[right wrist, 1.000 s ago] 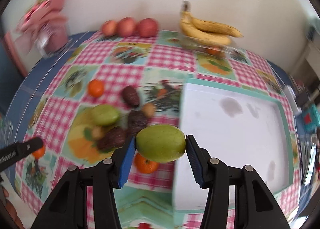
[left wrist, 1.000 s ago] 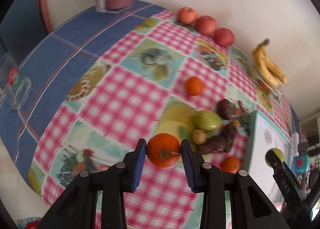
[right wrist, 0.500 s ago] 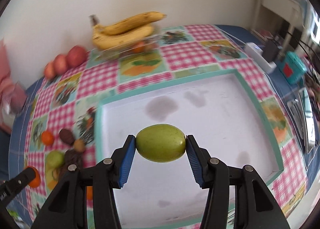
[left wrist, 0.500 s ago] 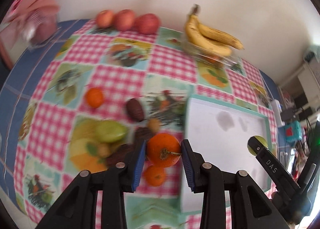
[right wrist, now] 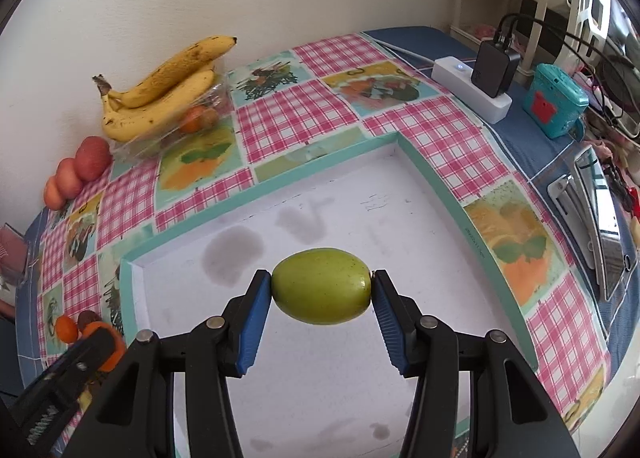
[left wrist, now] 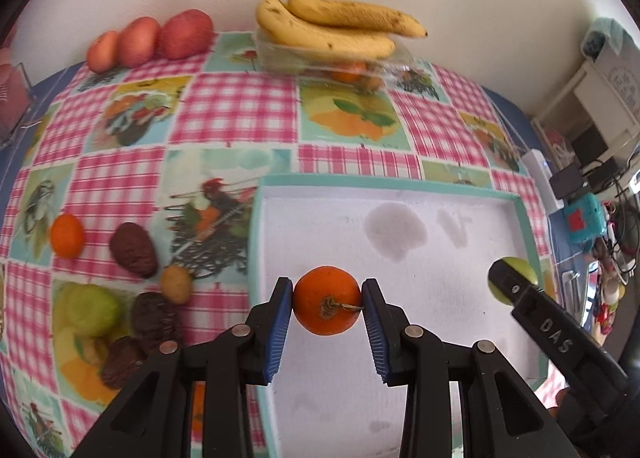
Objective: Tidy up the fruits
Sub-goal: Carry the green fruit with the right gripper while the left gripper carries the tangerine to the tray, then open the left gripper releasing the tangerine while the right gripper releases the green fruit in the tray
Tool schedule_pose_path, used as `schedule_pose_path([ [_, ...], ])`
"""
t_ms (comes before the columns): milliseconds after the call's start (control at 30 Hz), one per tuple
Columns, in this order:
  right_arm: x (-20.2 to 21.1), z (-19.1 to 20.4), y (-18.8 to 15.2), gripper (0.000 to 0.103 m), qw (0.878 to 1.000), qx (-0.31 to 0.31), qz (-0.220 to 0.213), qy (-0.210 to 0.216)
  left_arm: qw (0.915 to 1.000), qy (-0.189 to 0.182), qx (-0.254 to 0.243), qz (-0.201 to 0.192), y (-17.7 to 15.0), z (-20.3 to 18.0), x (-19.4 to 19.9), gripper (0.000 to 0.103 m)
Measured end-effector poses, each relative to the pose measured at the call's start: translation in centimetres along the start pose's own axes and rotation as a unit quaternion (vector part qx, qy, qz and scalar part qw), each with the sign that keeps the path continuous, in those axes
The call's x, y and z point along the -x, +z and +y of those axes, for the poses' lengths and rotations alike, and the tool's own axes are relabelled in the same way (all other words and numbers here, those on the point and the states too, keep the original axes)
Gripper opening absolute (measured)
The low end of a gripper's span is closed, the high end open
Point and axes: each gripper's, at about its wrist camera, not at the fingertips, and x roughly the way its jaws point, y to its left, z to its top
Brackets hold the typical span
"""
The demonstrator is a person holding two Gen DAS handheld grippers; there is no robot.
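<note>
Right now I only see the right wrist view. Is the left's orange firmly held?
Observer: Yes, the orange sits squarely between both left fingers, stem facing the camera.
Operator: Over the tray?
Observer: It shows against the tray floor, near the left rim; height unclear.
Operator: What's on the cloth to sort?
Observer: Left of the tray: a second green fruit, three brown ones, a small tan one.
</note>
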Motion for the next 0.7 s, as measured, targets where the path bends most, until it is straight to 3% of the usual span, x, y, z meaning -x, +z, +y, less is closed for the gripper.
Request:
schedule_pose_path([
  [700, -2.0, -5.0, 0.0, 0.053, 0.997, -0.042, 0.024, -0.051, 0.9996, 0.015, -0.014, 0.021, -1.3, -1.2, -2.8, 0.038],
])
